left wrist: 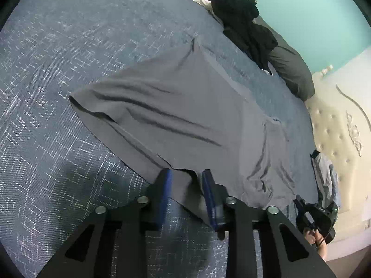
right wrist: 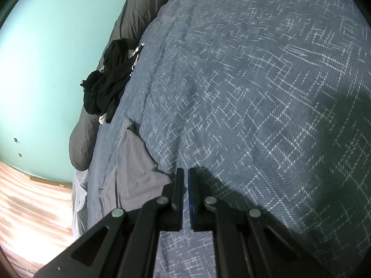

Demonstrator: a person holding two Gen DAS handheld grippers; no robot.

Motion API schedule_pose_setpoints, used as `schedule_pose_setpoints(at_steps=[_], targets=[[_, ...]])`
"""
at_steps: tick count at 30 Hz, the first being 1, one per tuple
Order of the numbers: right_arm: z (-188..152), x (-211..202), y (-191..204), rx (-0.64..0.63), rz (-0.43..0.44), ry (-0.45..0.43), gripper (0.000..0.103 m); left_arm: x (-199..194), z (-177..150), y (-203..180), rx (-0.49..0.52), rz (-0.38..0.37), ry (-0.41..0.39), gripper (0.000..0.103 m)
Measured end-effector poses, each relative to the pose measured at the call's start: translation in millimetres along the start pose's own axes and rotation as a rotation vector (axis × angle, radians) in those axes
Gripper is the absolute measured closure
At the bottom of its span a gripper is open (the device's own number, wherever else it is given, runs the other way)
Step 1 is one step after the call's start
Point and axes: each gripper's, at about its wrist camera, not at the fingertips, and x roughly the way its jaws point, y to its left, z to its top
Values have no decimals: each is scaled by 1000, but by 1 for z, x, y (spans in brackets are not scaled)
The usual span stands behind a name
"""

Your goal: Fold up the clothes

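Observation:
A grey garment [left wrist: 176, 115] lies spread and creased on the blue patterned bedspread [left wrist: 58, 69]. My left gripper [left wrist: 186, 178] is open, with the garment's near hem lying between its blue pads. In the right wrist view the garment [right wrist: 136, 169] lies to the left of my right gripper [right wrist: 186, 176]. The right gripper's pads are nearly together with nothing between them, just above the bedspread [right wrist: 255, 92]. The right gripper also shows in the left wrist view [left wrist: 299, 202] beside the garment's right end.
A heap of black clothes [left wrist: 243, 20] lies on a dark grey bolster [left wrist: 292, 69] along the bed's far edge. More clothes [left wrist: 324, 176] lie by the cream tufted headboard [left wrist: 336, 120]. The wall is teal. The wooden floor [right wrist: 30, 203] lies beyond the bed edge.

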Motion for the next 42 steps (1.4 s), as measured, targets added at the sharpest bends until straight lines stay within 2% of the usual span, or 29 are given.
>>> schedule_pose_setpoints(at_steps=[3,9,23,36,42], targets=[[-1,0,1,-1,-3,0,99,0,-1,-1,11,-14,8,91],[-2,2,2,-3,-6,1,99,3,-1,-6,31,-37,20,101],[-1,2,-1,8,3,4,99,-13,-1,-10,34,-71,-2,102],[-2,4,-1,11,2,3,99,-11,-17,-8,14,-58,24,102],[-1,5,-2,15,3,3,99,-14,-17,-3,-8,-37,3,102]])
